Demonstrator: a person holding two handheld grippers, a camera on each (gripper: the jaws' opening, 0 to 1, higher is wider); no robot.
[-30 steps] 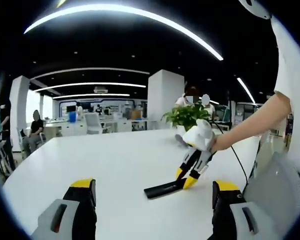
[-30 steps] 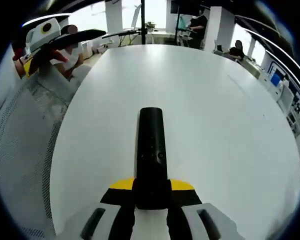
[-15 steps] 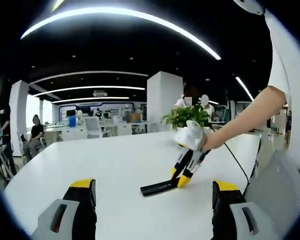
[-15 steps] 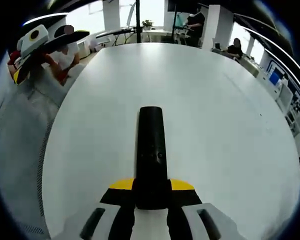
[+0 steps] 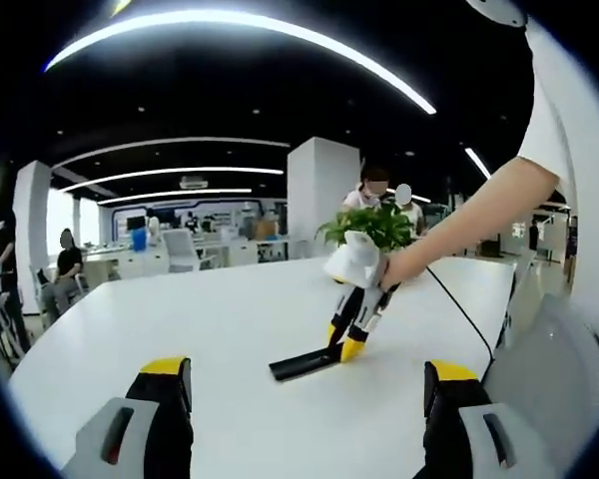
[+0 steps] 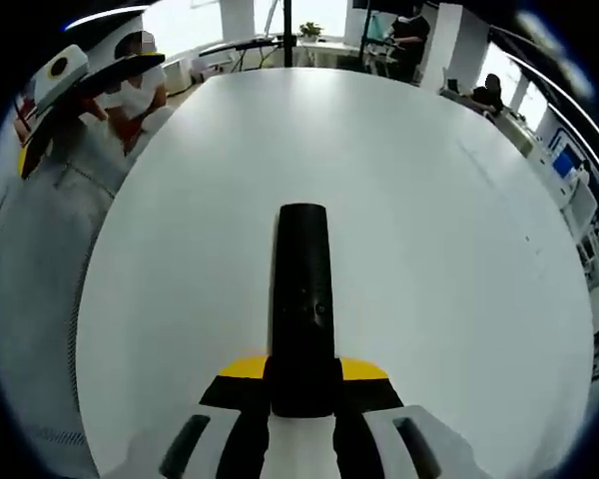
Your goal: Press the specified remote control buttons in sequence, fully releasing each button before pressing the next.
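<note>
Compared with a second ago, the right gripper (image 5: 347, 339) and the remote (image 5: 301, 363) it carries sit further left in the left gripper view, though that camera may itself have turned. Its jaws are closed on the remote's near end, and the remote (image 6: 301, 299) runs straight out from them, long axis in line with the gripper, its far end low over the white bench (image 6: 429, 230); whether it touches I cannot tell. The left gripper (image 5: 304, 399) hangs wide open and holds nothing, well apart from the remote, which lies ahead and slightly right of it. My judgement: the free left gripper must close that gap to press a button.
</note>
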